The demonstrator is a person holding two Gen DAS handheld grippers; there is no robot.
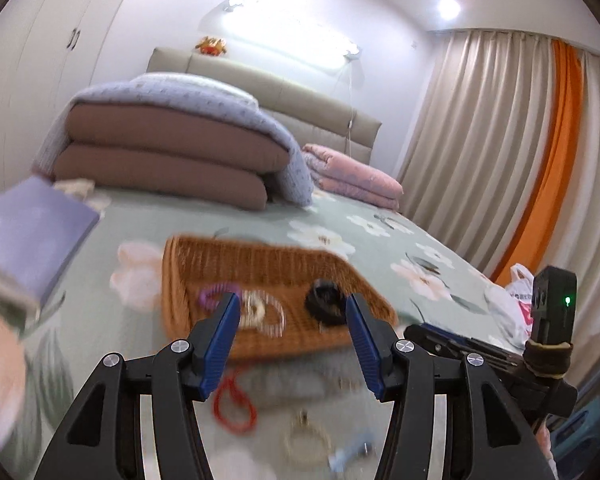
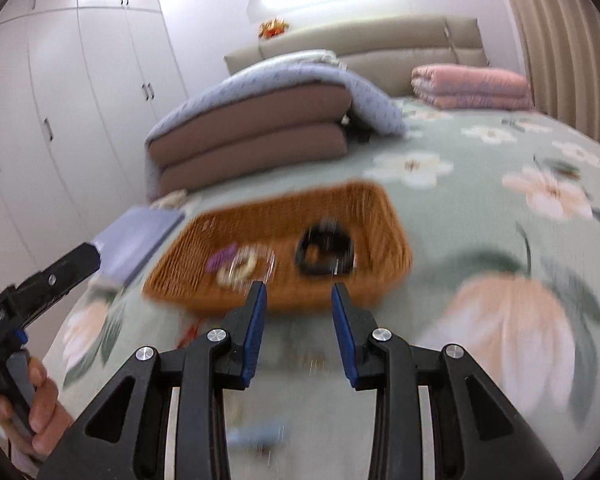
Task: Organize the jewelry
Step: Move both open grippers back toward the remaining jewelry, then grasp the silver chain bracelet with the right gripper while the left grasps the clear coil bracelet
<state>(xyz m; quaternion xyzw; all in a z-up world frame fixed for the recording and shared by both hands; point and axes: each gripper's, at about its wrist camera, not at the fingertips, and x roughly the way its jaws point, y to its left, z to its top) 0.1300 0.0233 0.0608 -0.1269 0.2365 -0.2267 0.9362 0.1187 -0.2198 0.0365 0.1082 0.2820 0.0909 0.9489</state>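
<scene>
Left claw (image 1: 292, 304): I see it spread wide, released, nothing between its blue pads, touching nothing.
Right claw (image 2: 299, 294): parted more narrowly, also released and holding nothing.
Wicker tray (image 1: 260, 256): on the floral bed, just beyond both claws.
In the tray: purple coil (image 1: 214, 294) left, pale beaded bracelet (image 1: 260, 312) middle, black band (image 1: 326, 304) right.
Near the tray, on the bed: red bead loop (image 1: 234, 406), a blurred ring-shaped piece (image 1: 306, 438), a light blue item (image 1: 350, 456).
</scene>
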